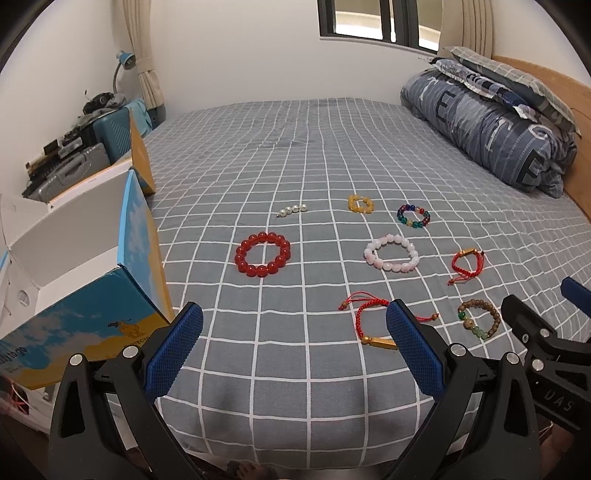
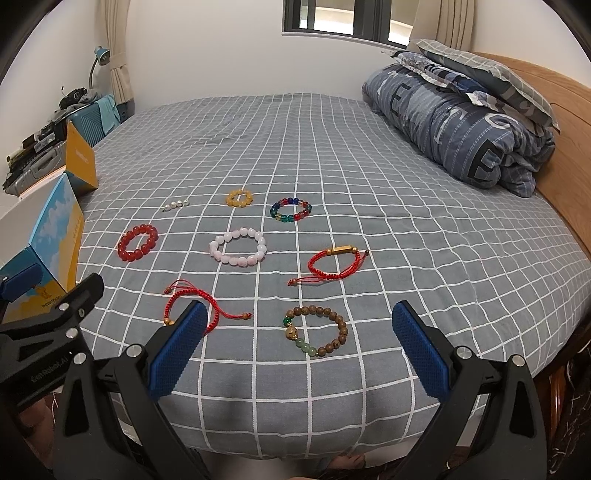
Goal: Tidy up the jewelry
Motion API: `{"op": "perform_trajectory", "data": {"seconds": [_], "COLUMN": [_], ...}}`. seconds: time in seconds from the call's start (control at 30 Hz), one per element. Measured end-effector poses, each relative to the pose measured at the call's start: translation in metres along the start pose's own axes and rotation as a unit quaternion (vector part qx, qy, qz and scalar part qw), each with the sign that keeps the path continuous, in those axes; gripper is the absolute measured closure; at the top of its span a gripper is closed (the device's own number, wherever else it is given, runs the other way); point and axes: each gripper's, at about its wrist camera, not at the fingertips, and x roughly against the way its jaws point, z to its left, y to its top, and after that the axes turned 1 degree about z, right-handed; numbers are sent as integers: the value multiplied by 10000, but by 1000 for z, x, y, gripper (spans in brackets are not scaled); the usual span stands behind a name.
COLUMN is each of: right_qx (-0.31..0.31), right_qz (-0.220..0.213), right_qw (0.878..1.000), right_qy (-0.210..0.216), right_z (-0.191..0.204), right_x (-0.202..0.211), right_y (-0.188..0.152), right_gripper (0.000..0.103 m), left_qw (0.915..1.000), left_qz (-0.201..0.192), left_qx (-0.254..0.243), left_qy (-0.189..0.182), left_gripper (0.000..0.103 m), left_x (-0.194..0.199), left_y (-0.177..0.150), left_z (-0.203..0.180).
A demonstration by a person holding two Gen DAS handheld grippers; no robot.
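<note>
Several bracelets lie spread on the grey checked bedsheet (image 1: 295, 155): a red bead bracelet (image 1: 262, 254), a pearl strand (image 1: 293, 210), a yellow bead bracelet (image 1: 360, 204), a multicolour bead bracelet (image 1: 413, 216), a pale pink bead bracelet (image 1: 391, 253), two red cord bracelets (image 1: 466, 263) (image 1: 369, 321) and a brown wooden bead bracelet (image 2: 317, 330). An open blue and yellow box (image 1: 77, 266) stands at the left. My left gripper (image 1: 295, 332) hovers open near the bed's front edge. My right gripper (image 2: 299, 332) is open too, just short of the wooden bracelet.
A folded blue quilt (image 1: 491, 129) and pillows lie at the far right by the wooden headboard (image 2: 565, 122). Suitcases and clutter (image 1: 81, 147) stand left of the bed under a blue lamp (image 1: 123, 61). A window (image 1: 380, 18) is in the far wall.
</note>
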Motion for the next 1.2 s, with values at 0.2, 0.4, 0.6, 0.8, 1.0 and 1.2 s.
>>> {"op": "perform_trajectory", "data": {"seconds": [0.2,0.4,0.6,0.8,1.0,1.2], "right_qx": [-17,14,4,-5,5,4], "right_qz": [-3,-16,-23,-21,-21,-28], "right_qw": [10000,10000,10000,10000,10000,10000], "right_qy": [16,16,14,17,14,19], "right_z": [1,3,2,1,2,2], "right_x": [0,1,2,2,2,3], "right_y": [-2,-2,-2,-2,-2,-2], "right_gripper": [6,6,6,6,6,6], "left_qw": [10000,10000,10000,10000,10000,10000], "left_qz": [-1,-4,17,24,25,-1], "left_qx": [8,8,14,-13,-13,-12], "left_qy": [-26,-17,-23,-34,-36,-36], "left_gripper": [6,6,6,6,6,6], "left_x": [0,1,1,1,1,2], "left_y": [0,0,0,0,0,0], "left_z": [0,-1,-1,-3,-3,-4]}}
